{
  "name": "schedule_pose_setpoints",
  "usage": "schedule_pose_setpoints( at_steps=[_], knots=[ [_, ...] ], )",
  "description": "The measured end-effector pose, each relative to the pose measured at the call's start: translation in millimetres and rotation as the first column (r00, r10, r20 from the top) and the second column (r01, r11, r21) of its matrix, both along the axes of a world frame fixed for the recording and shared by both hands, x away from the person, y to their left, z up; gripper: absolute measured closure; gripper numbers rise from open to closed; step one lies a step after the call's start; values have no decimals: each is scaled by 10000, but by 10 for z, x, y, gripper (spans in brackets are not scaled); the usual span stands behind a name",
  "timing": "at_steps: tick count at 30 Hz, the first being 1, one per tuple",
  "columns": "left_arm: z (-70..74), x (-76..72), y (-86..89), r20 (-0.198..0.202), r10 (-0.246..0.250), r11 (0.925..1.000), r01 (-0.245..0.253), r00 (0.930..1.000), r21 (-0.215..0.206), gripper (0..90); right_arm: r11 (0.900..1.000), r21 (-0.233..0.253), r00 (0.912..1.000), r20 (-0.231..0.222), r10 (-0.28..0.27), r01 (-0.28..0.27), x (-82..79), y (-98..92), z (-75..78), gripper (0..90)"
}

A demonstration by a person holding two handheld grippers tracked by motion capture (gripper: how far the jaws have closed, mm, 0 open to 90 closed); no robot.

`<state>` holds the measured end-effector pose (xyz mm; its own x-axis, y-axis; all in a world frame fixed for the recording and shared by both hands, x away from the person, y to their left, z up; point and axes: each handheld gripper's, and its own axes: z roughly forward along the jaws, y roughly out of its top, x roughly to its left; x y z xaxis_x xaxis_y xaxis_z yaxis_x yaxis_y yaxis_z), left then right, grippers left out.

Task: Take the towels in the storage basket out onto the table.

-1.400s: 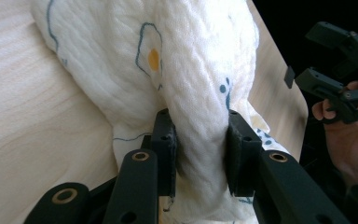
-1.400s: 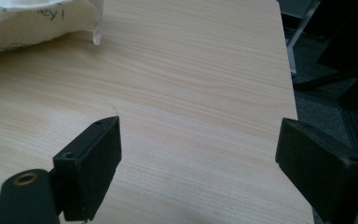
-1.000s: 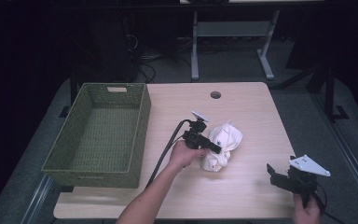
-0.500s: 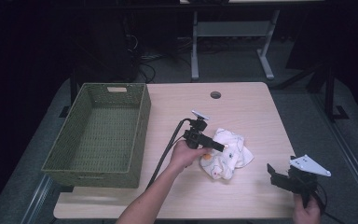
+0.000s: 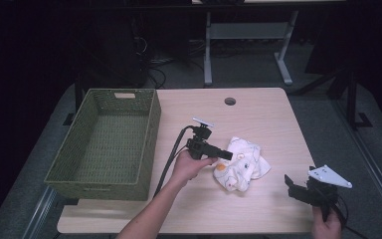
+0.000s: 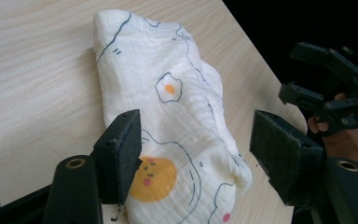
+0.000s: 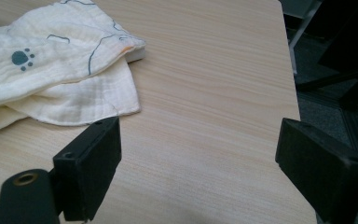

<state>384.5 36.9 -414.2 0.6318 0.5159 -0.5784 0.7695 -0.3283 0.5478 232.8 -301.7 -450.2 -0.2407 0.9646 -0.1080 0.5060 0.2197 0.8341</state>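
Left gripper view: crumpled cloth lies between the released left hand-held gripper jaws.

White cloth — fried-egg and paw prints, crumpled, lying mid-table

Black left gripper with black cable, black right gripper topped by grey three-cornered plate, padded fingers
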Motion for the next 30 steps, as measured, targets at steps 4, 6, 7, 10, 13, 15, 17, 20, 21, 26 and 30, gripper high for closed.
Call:
schedule_pose_setpoints(
  at_steps=[4, 6, 7, 10, 13, 15, 17, 20, 21, 26, 30],
  knots=[
    [16, -65, 93, 199, 5, 10000, -7, 9998, 74, 280, 10000, -12, 10000, -18, -11, 11, 2, -4, -2, 139],
    [25, -80, 140, 290, 48, 9999, -52, 9996, 133, 262, 10000, -14, 10000, -36, -19, 19, 3, -4, -3, 139],
    [31, -91, 155, 297, 129, 9999, -132, 9995, 85, 257, 10000, -20, 10000, -34, -14, 14, 3, -4, -3, 139],
    [47, -132, 231, 421, 208, 9998, -210, 9989, 28, 255, 10000, -19, 10000, -49, -32, 32, 4, -6, -6, 139],
    [52, -152, 245, 433, 285, 9996, -284, 9987, -25, 255, 10000, 3, 10000, -66, -74, 74, 6, -10, -12, 139],
    [58, -175, 273, 507, 239, 9997, -239, 9984, -11, 254, 10000, -6, 10000, -61, -76, 76, 5, -16, -13, 139],
    [63, -201, 297, 553, 265, 9996, -265, 9981, -4, 254, 10000, 13, 9999, -52, -93, 93, 6, -18, -14, 139],
    [59, -255, 327, 603, 267, 9996, -265, 9978, -28, 254, 9999, -1, 9999, -76, -101, 101, 6, -16, -17, 139],
    [59, -279, 340, 622, 253, 9997, -253, 9977, -20, 254, 10000, -34, 9999, -91, -75, 75, 7, -17, -18, 139],
    [52, -368, 375, 748, 184, 9998, -187, 9970, 31, 250, 10000, -6, 9999, -91, -95, 95, 7, -20, -20, 139],
    [20, -443, 439, 801, 209, 9997, -215, 9966, 67, 250, 9998, 2, 9998, -132, -177, 177, 10, -38, -31, 138]
  ],
)
